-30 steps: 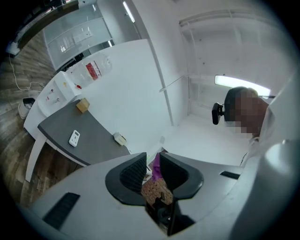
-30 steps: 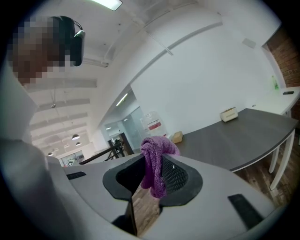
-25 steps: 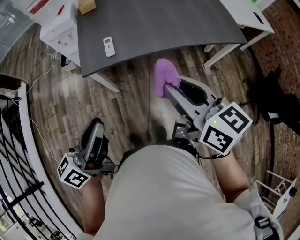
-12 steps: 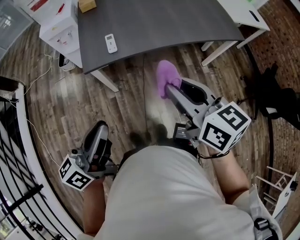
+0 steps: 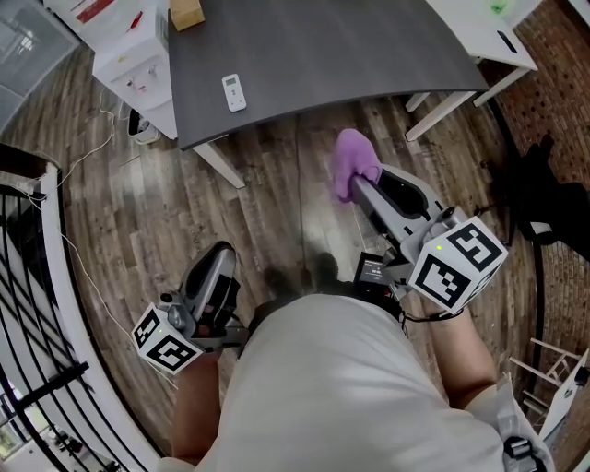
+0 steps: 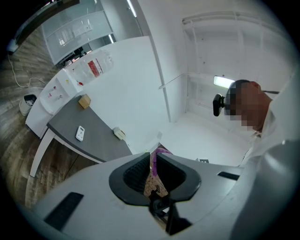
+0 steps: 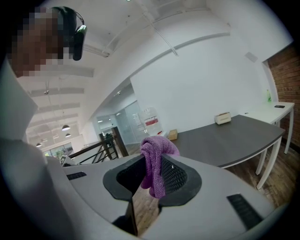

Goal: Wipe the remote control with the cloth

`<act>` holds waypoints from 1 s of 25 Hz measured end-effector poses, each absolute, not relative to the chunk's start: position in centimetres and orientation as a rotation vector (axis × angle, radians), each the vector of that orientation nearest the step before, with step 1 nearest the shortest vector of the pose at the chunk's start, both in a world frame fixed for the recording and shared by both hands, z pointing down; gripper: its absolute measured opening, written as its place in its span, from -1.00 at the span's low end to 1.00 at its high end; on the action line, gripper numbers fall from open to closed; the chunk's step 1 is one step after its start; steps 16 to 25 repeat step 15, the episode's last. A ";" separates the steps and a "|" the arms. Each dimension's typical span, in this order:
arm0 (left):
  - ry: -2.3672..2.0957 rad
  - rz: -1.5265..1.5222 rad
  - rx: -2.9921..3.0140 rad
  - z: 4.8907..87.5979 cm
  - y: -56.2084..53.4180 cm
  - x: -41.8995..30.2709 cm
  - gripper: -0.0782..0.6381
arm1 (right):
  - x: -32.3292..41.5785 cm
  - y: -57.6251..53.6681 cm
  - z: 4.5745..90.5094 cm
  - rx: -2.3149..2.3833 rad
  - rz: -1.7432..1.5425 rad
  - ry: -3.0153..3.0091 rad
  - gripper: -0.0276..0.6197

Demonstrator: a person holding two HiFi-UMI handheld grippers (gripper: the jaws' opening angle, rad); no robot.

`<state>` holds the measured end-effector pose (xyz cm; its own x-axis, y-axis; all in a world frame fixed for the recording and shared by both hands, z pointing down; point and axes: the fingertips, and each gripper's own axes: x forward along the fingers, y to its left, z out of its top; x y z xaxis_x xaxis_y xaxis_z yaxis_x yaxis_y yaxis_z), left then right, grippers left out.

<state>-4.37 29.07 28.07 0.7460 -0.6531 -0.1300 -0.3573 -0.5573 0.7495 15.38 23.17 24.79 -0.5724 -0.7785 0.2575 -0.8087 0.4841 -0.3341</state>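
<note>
The white remote control [image 5: 234,92] lies on the dark grey table [image 5: 350,46], near its front left edge; it shows small in the left gripper view [image 6: 80,133]. My right gripper [image 5: 361,187] is held over the wooden floor short of the table, shut on a purple cloth [image 5: 353,162] that droops from its jaws [image 7: 154,164]. My left gripper [image 5: 218,265] hangs low at the left, far from the table. Its jaws [image 6: 153,157] have just been closing and stand at a narrow slit with nothing between them.
A white water dispenser [image 5: 138,64] stands by the table's left end, and a cardboard box [image 5: 187,13] sits on the table's far side. A white table [image 5: 479,32] is at the right, a black railing [image 5: 28,277] at the left, dark gear [image 5: 544,198] on the floor at right.
The head view has shifted, so the table, remote and both grippers sit a little further right in the picture. The cloth stays in the right gripper.
</note>
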 end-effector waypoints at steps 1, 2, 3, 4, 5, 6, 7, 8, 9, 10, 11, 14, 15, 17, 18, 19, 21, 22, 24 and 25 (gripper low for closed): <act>-0.753 -0.519 2.205 28.0 29.1 -4.3 -0.66 | 15.6 23.2 24.9 1.420 0.660 -2.640 -0.61; -0.750 -0.519 2.205 28.0 29.2 -4.2 -0.65 | 15.7 23.3 24.9 1.422 0.664 -2.636 -0.61; -0.749 -0.518 2.207 27.9 29.2 -4.2 -0.65 | 15.7 23.3 24.9 1.423 0.665 -2.634 -0.61; -0.750 -0.517 2.209 27.8 29.3 -4.2 -0.65 | 15.6 23.3 25.0 1.421 0.664 -2.632 -0.61; -0.752 -0.515 2.211 27.7 29.4 -4.2 -0.65 | 15.6 23.2 25.0 1.418 0.661 -2.631 -0.61; -0.754 -0.512 2.213 27.7 29.4 -4.2 -0.65 | 15.6 23.1 25.0 1.414 0.659 -2.631 -0.61; -0.757 -0.508 2.213 27.8 29.5 -4.1 -0.65 | 15.6 23.1 25.1 1.410 0.658 -2.631 -0.61; -0.759 -0.504 2.213 27.8 29.6 -4.0 -0.65 | 15.7 23.1 25.2 1.408 0.660 -2.631 -0.61; -0.760 -0.500 2.213 27.9 29.6 -3.8 -0.65 | 15.8 23.1 25.4 1.405 0.663 -2.631 -0.61; -0.761 -0.499 2.213 27.9 29.7 -3.7 -0.65 | 15.9 23.1 25.5 1.403 0.665 -2.630 -0.61; -0.763 -0.499 2.213 28.0 29.7 -3.6 -0.65 | 16.0 23.2 25.6 1.400 0.665 -2.630 -0.61; -0.768 -0.504 2.213 28.0 29.8 -3.2 -0.65 | 16.3 23.1 25.8 1.387 0.663 -2.636 -0.61; -0.769 -0.506 2.213 28.1 29.8 -3.1 -0.65 | 16.3 23.1 25.8 1.382 0.662 -2.638 -0.61; -0.769 -0.506 2.213 28.1 29.8 -3.1 -0.65 | 16.3 23.1 25.8 1.382 0.662 -2.638 -0.61; -0.769 -0.506 2.213 28.1 29.8 -3.1 -0.65 | 16.3 23.1 25.8 1.382 0.662 -2.638 -0.61; -0.769 -0.506 2.213 28.1 29.8 -3.1 -0.65 | 16.3 23.1 25.8 1.382 0.662 -2.638 -0.61; -0.769 -0.506 2.213 28.1 29.8 -3.1 -0.65 | 16.3 23.1 25.8 1.382 0.662 -2.638 -0.61; -0.769 -0.506 2.213 28.1 29.8 -3.1 -0.65 | 16.3 23.1 25.8 1.382 0.662 -2.638 -0.61; -0.769 -0.506 2.213 28.1 29.8 -3.1 -0.65 | 16.3 23.1 25.8 1.382 0.662 -2.638 -0.61; -0.769 -0.506 2.213 28.1 29.8 -3.1 -0.65 | 16.3 23.1 25.8 1.382 0.662 -2.638 -0.61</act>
